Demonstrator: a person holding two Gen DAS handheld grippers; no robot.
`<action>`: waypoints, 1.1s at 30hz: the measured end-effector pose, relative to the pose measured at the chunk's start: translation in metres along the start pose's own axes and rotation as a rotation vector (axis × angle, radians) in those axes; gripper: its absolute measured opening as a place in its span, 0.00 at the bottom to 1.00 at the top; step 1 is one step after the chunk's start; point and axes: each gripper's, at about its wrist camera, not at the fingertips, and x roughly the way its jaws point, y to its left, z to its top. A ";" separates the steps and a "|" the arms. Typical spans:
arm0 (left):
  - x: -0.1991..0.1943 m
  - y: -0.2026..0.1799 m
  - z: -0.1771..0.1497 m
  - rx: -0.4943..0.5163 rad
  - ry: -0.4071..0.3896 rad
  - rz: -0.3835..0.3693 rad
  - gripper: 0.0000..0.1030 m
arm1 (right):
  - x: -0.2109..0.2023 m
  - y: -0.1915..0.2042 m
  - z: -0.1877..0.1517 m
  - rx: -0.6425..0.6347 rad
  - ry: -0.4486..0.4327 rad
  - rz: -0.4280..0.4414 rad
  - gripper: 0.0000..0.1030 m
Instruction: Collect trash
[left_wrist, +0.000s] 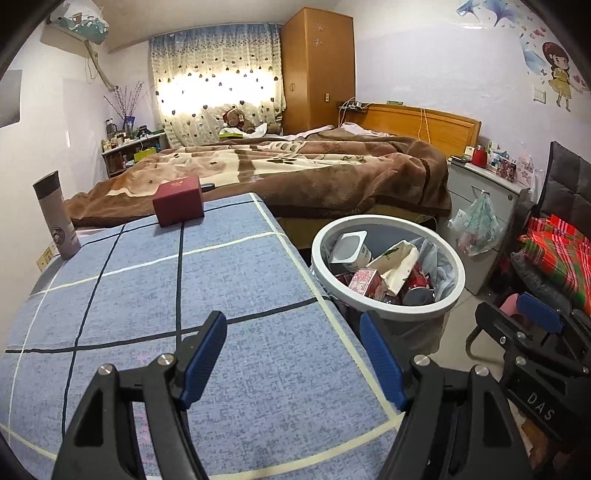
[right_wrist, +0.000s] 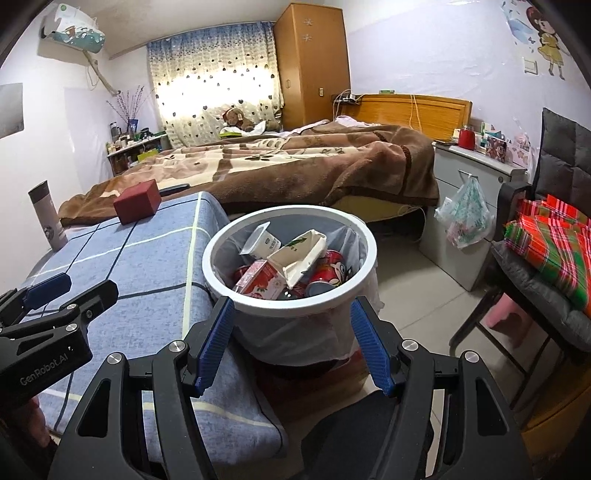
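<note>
A white trash bin (left_wrist: 455, 266) (right_wrist: 364, 236) stands on the floor at the table's right edge. It holds a white yogurt cup (left_wrist: 351, 253) (right_wrist: 264, 243), a torn carton (left_wrist: 397, 262) (right_wrist: 299, 256), a red box (left_wrist: 364, 282) (right_wrist: 260, 282) and red cans (right_wrist: 332, 271). My left gripper (left_wrist: 293, 360) is open and empty above the blue checked tablecloth (left_wrist: 177, 295) (right_wrist: 147, 258). My right gripper (right_wrist: 291, 341) is open and empty just in front of the bin; it also shows in the left wrist view (left_wrist: 517, 325).
A dark red box (left_wrist: 178, 205) (right_wrist: 137, 201) and a grey flask (left_wrist: 57, 218) (right_wrist: 47, 216) stand on the table's far side. A bed with a brown blanket (left_wrist: 295, 166) lies behind. A chair with plaid cloth (right_wrist: 550, 251) stands right. A plastic bag (right_wrist: 465, 214) hangs on a grey cabinet.
</note>
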 end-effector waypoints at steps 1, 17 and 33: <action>0.000 0.000 0.000 -0.002 0.003 0.000 0.74 | -0.001 0.000 0.000 -0.001 -0.003 0.000 0.65; -0.003 0.003 -0.003 -0.012 0.013 -0.002 0.74 | -0.004 0.001 0.001 0.000 -0.006 0.001 0.65; -0.005 0.002 -0.003 -0.007 0.006 0.010 0.74 | -0.004 0.002 0.001 -0.002 -0.003 0.002 0.65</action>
